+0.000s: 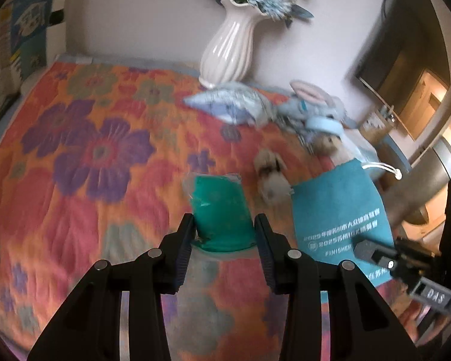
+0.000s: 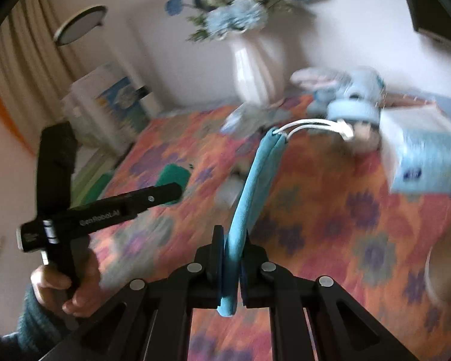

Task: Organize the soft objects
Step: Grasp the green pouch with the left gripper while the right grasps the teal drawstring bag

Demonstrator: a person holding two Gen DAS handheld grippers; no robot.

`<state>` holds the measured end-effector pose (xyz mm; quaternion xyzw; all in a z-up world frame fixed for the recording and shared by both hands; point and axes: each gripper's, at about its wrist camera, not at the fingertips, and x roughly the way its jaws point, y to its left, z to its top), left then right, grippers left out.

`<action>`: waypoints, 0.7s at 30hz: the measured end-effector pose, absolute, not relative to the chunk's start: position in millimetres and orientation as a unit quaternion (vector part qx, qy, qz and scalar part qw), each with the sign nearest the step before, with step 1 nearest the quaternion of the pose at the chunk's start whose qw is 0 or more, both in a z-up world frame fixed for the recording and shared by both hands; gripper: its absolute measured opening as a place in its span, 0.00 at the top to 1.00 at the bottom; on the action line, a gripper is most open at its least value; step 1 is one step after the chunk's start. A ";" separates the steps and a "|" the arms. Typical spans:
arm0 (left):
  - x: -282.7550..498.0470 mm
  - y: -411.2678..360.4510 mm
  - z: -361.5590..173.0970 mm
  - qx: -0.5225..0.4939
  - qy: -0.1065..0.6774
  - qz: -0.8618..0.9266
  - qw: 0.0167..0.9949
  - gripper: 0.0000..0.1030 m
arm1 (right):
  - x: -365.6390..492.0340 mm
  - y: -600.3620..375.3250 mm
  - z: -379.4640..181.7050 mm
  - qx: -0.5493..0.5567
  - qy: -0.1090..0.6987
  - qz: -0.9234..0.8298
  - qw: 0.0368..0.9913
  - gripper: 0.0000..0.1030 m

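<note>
While right tool [image 2: 232, 237] pinches pouch [image 2: 255, 174] — taut.

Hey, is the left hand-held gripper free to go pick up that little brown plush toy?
Probably not: the left hand-held gripper is shut on the green packet. The brown plush toy itself lies uncovered, just beyond.

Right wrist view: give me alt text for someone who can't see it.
The right gripper is clamped on the edge of a teal drawstring bag, whose white cord trails ahead over a floral bedspread. At left, a hand holds the left gripper by a green packet; a white vase and blue plush toys blur behind.
</note>
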<state>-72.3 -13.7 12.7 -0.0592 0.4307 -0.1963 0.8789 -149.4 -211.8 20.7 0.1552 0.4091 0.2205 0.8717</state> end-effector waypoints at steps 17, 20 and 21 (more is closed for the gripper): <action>-62.8 -19.7 -9.6 -0.027 0.433 -0.170 0.885 0.36 | -141.2 -191.0 5.0 0.020 0.478 0.100 0.872 0.44; -64.4 -21.9 -10.0 -0.022 0.431 -0.167 0.886 0.36 | -146.8 -204.9 10.5 0.041 0.470 0.095 0.877 0.37; -65.1 -23.1 -10.1 -0.019 0.431 -0.165 0.887 0.36 | -148.1 -211.9 10.4 0.055 0.470 0.087 0.876 0.33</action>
